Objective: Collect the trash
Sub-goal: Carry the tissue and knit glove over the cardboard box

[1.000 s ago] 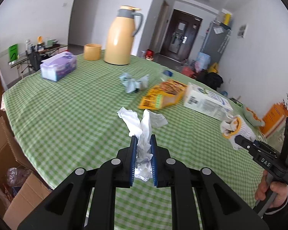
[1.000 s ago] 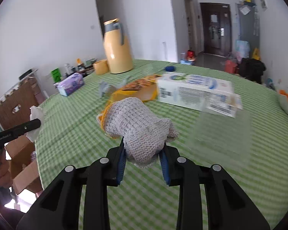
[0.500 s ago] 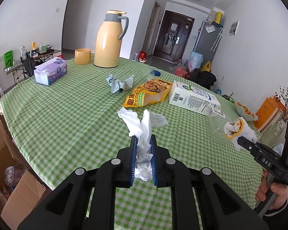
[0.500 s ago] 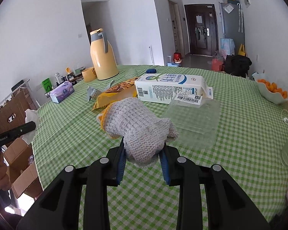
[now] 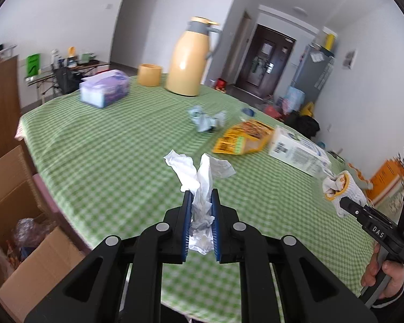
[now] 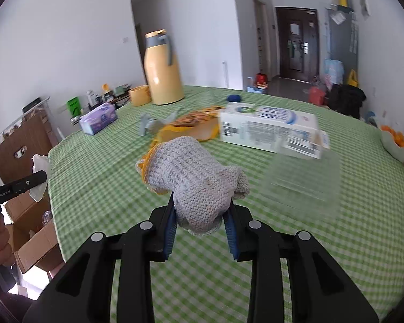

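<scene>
My left gripper (image 5: 200, 197) is shut on a crumpled white tissue (image 5: 199, 177) that sticks up between its blue pads, held above the green checked table (image 5: 107, 156). My right gripper (image 6: 200, 207) is shut on a grey knitted glove (image 6: 194, 177) with a yellow cuff. In the left wrist view the right gripper (image 5: 344, 202) with the glove (image 5: 342, 188) shows at the far right. The right wrist view shows the left gripper (image 6: 40, 177) with the tissue (image 6: 40, 161) at the far left. An open cardboard box (image 5: 21, 215) with trash stands on the floor beside the table.
On the table lie a crumpled blue-grey wrapper (image 5: 206, 119), a yellow snack bag (image 5: 242, 137), a white carton (image 6: 269, 129), a clear plastic lid (image 6: 301, 177), a tissue box (image 5: 105, 91), a yellow thermos (image 5: 188, 59) and a yellow cup (image 5: 149, 74). A bowl of oranges (image 6: 398, 142) sits far right.
Both views have swung sideways over the table and back toward the box side. The tissue and the glove stay held in the same grip.
</scene>
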`<state>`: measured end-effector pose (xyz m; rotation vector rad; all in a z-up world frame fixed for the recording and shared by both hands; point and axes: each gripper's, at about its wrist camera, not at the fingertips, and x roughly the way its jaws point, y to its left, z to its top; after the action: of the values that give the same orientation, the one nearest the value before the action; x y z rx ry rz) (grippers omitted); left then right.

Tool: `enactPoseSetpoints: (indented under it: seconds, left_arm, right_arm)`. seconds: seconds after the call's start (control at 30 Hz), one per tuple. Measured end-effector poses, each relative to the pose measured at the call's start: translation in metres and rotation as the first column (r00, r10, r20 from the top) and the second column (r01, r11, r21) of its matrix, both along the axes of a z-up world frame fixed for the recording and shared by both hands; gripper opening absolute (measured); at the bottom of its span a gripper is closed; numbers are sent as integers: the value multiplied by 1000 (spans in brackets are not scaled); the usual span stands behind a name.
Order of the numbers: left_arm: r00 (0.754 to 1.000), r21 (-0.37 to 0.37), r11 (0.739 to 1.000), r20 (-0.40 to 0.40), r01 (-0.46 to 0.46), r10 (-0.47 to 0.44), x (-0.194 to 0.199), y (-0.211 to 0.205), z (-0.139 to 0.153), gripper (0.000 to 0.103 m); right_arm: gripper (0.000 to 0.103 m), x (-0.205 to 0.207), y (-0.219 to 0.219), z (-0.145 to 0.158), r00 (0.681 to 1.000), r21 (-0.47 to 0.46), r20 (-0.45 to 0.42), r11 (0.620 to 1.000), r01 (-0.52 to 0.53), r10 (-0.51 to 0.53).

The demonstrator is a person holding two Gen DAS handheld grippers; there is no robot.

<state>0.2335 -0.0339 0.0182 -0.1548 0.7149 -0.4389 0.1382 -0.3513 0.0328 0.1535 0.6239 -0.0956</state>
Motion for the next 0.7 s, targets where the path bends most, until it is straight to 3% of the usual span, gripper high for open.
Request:
enactPoseSetpoints:
  seconds: [0.2, 0.37, 0.57, 0.7]
  left_arm:
    - [991, -23, 990, -16, -136, 136, 5, 74, -9, 11]
    - [963, -18, 963, -26, -270, 269, 2, 143, -17, 11]
    - [884, -1, 884, -40, -467, 467, -11, 239, -28, 11]
    - [804, 41, 808, -82, -587, 588, -20, 302, -47, 11]
  right_arm:
    - [31, 44, 64, -2, 990, -23, -16, 990, -138, 138]
    - [31, 85, 134, -8, 961, -33, -30, 961, -275, 274]
    - [31, 130, 229, -18, 892, -29, -57, 892, -450, 448]
    - [31, 151, 296, -24, 825, -27, -72, 825, -564, 561]
